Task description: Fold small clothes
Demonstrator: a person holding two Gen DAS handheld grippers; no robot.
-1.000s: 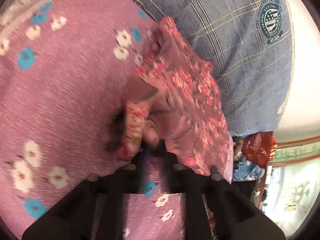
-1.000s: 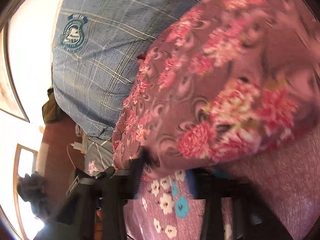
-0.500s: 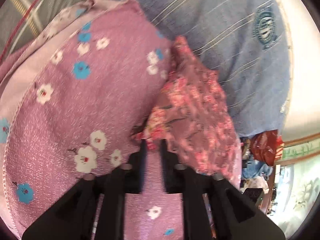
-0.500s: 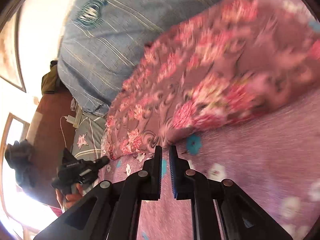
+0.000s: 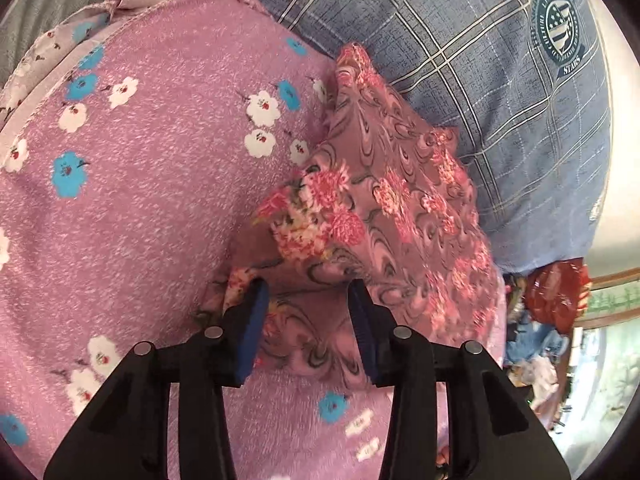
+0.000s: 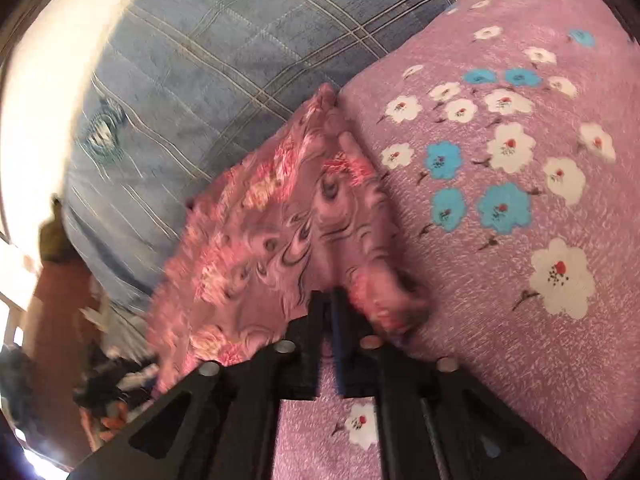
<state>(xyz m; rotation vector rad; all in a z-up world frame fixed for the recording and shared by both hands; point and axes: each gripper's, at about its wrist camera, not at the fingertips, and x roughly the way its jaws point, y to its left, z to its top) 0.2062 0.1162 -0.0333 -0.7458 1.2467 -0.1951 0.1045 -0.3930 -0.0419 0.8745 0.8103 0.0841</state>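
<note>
In the left wrist view, a mauve bedspread (image 5: 152, 208) printed with white and blue flowers fills the left side, its hemmed edge turned up at the top left. Right of centre lies the small floral garment (image 5: 392, 208), dusty pink with red-pink blooms and dark swirls, folded over on itself in layers. It rests on the bedspread, and its far edge touches a blue plaid pillow (image 5: 480, 80) with a round crest at the upper right. The left gripper (image 5: 306, 292) is at the bottom centre. Its jaws are opening, the blue pads parted on either side of the garment's near edge; cloth lies between them, but the pads do not press on it. At the far right is a red crinkled bag (image 5: 556, 296).

In the right wrist view, the blue plaid pillow (image 6: 224, 80) sits at the upper left. The floral garment (image 6: 280, 232) runs through the middle, blurred, lying on the bedspread (image 6: 500, 240), which spreads to the right. The right gripper (image 6: 330, 300) is at the bottom centre, its jaws closed together at the garment's near edge. Whether they pinch any cloth cannot be told through the blur.
</note>
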